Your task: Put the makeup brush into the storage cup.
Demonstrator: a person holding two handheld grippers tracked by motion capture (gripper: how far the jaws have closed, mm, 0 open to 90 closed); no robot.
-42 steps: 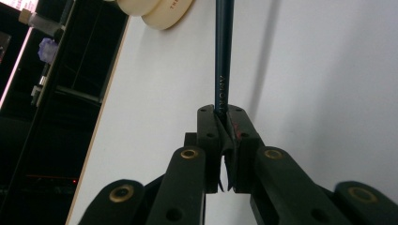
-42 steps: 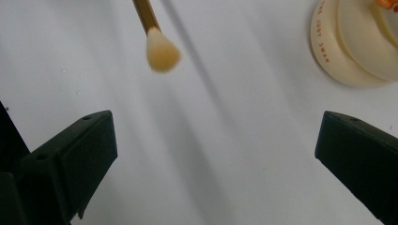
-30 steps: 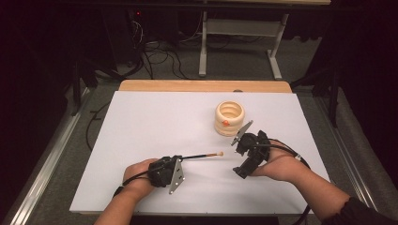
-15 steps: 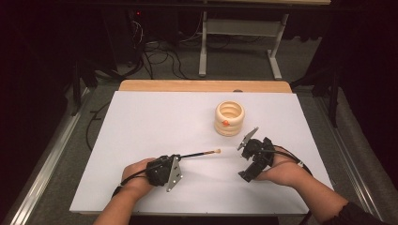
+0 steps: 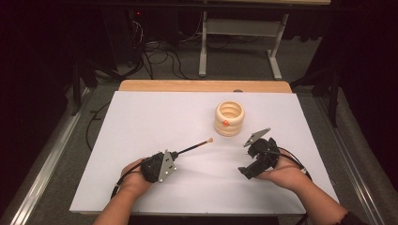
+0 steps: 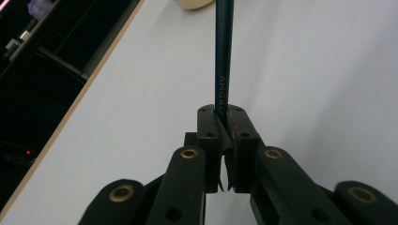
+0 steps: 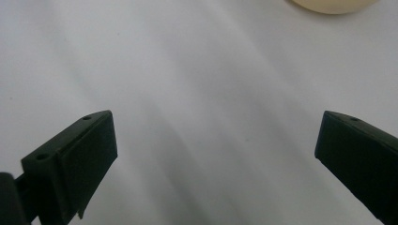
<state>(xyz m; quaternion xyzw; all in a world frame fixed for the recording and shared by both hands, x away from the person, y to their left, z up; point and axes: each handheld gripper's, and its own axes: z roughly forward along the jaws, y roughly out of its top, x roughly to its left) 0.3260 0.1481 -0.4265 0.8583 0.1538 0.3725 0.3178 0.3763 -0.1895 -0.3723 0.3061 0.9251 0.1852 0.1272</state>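
Note:
My left gripper (image 5: pixel 172 154) rests low near the table's front, shut on the end of a thin dark brush (image 5: pixel 193 147) whose pale tip (image 5: pixel 210 139) points toward the back right. In the left gripper view the jaws (image 6: pixel 225 125) pinch the lettered brush handle (image 6: pixel 224 56), which runs straight ahead. A cream ribbed ring holder (image 5: pixel 230 118) with an orange spot stands at the middle right. My right gripper (image 5: pixel 257 157) sits in front of the holder and to its right, open. Its pads (image 7: pixel 89 140) stand wide apart over bare table, with nothing between them.
The white tabletop (image 5: pixel 155 117) has a wooden strip (image 5: pixel 202 86) along its far edge. Beyond it are a dark floor, cables and a metal stand (image 5: pixel 239 28). The holder's rim shows at the top of the right gripper view (image 7: pixel 333 3).
My right gripper has moved down and back toward the person, away from the cream holder. The left gripper and the brush have stayed put.

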